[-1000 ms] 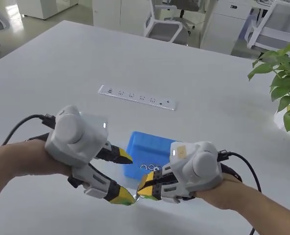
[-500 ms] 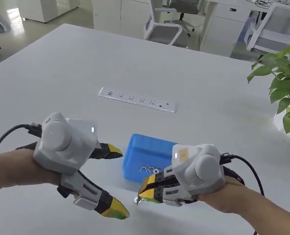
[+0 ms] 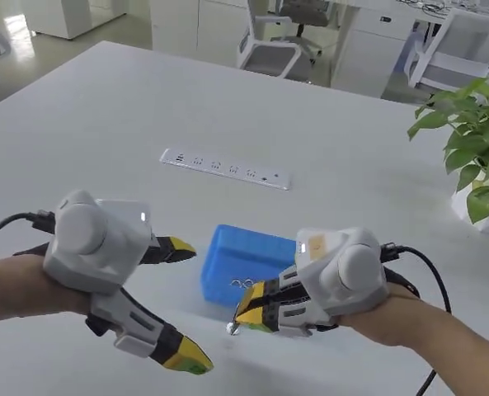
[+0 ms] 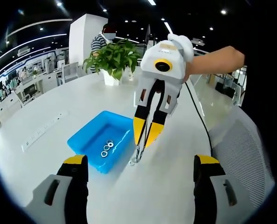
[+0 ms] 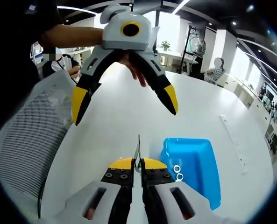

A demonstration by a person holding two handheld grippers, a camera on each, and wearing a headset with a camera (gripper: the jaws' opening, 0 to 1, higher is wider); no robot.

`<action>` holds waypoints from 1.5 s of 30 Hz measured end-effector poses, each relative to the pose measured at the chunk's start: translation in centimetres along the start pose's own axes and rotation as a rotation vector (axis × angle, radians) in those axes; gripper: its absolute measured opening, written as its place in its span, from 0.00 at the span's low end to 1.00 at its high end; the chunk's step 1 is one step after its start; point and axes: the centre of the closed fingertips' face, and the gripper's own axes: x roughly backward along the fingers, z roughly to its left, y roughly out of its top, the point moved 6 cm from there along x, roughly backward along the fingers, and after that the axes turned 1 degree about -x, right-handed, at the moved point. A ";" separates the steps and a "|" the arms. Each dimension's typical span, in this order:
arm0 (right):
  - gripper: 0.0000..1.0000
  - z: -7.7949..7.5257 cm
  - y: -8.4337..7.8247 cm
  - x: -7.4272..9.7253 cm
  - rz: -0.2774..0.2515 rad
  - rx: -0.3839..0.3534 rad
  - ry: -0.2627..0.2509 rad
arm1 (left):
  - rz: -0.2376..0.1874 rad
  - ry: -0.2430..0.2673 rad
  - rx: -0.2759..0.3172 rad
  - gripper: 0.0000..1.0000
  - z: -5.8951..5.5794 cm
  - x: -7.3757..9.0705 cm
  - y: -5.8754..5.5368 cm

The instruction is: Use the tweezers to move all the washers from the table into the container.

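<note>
My right gripper (image 3: 246, 310) is shut on thin metal tweezers (image 5: 137, 153), which point down at the table just in front of the blue container (image 3: 246, 252). A small washer (image 4: 132, 163) sits at the tweezers' tips (image 3: 231, 328); I cannot tell whether it is pinched or resting on the table. Several washers (image 5: 178, 172) lie inside the container (image 5: 196, 173). My left gripper (image 3: 181, 302) stands open to the left of the container, with nothing between its jaws. The left gripper view shows the right gripper (image 4: 146, 134) facing it beside the container (image 4: 94, 137).
A white power strip (image 3: 223, 168) lies on the table beyond the container. At the table's right edge stands a potted plant (image 3: 473, 148). Office chairs (image 3: 269, 45) stand past the far edge. A cable (image 3: 421, 266) trails from the right gripper.
My left gripper has drawn back to the left, away from the tweezers and the right gripper, which it was nearly touching. The right gripper has stayed put, still shut on the tweezers.
</note>
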 end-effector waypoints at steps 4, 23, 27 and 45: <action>0.06 -0.1 0.4 0.7 0.003 0.011 0.003 | -0.009 0.005 0.002 0.99 0.0 0.1 0.1; 0.06 -1.9 2.7 3.6 -0.013 0.054 0.008 | -0.028 0.013 0.009 0.99 0.4 0.5 0.5; 0.06 -2.7 3.0 4.2 -0.016 0.061 -0.003 | -0.030 0.019 0.010 0.99 0.6 0.6 0.6; 0.06 -6.0 1.3 5.7 0.020 0.056 -0.054 | -0.043 0.036 0.015 0.99 1.7 0.8 0.4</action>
